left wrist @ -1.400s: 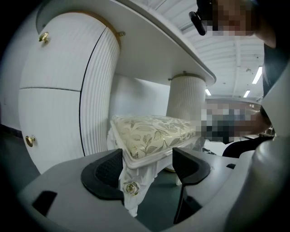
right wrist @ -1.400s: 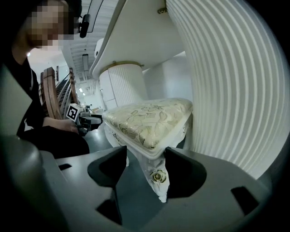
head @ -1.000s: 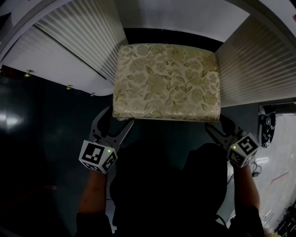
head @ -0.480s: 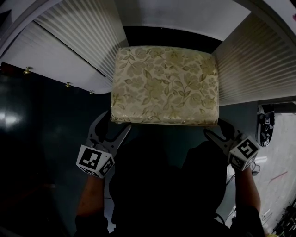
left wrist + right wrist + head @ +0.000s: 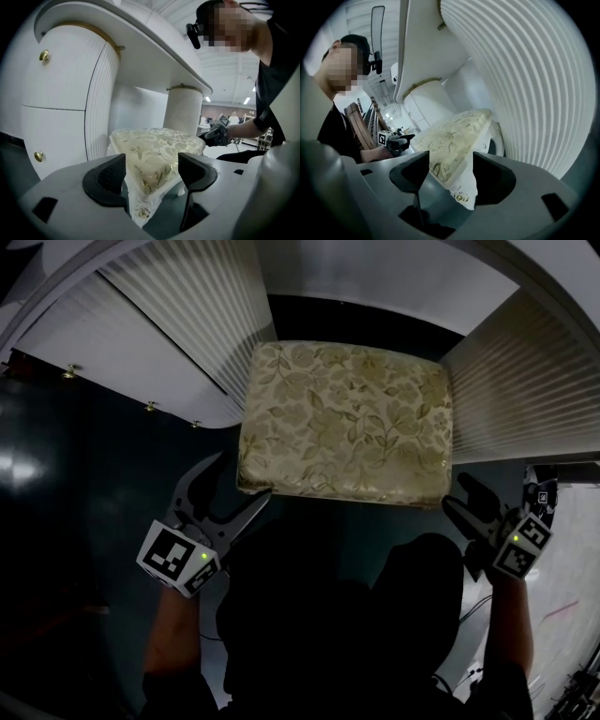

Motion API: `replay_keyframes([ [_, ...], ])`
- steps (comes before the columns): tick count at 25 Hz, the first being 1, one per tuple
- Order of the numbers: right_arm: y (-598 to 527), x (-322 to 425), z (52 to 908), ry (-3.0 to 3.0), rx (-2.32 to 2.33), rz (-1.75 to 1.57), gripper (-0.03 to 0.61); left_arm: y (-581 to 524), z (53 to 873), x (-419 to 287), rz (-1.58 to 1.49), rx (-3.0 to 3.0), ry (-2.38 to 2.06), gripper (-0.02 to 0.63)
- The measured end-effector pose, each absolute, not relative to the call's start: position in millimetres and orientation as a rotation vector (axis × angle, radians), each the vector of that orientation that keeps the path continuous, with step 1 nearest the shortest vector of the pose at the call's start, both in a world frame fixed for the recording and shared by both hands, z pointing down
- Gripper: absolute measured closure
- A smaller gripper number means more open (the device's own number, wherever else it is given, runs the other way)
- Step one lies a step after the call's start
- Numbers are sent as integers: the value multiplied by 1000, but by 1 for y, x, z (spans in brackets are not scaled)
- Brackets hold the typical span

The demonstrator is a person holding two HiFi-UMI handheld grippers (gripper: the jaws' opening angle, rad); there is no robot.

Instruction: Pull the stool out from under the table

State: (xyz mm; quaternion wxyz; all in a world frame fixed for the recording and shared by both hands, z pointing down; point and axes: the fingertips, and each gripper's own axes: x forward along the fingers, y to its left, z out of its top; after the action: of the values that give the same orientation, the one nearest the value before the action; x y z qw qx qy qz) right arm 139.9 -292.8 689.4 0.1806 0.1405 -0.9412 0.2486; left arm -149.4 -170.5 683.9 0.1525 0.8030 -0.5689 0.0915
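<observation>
Left tool point(image 5: 239, 480) and right tool point(image 5: 457, 494) each clamp one near corner of the stool point(image 5: 347, 418). Its seat sits between the pedestals point(image 5: 187, 315) of the bench point(image 5: 375, 273), wide side outward, both tools equally near.

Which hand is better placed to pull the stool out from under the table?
Left, slightly. The left claw straddles the stool's near corner, one finger on each side. The right claw also has a corner between its jaws, but only its tips seem to reach it.
</observation>
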Motion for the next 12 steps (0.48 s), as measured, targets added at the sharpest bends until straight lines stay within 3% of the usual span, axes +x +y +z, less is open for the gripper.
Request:
replay_keyframes([
  [12,-309,108,691,-2429,535,913,281,-203,691,-157,26,2046,-1298,195],
])
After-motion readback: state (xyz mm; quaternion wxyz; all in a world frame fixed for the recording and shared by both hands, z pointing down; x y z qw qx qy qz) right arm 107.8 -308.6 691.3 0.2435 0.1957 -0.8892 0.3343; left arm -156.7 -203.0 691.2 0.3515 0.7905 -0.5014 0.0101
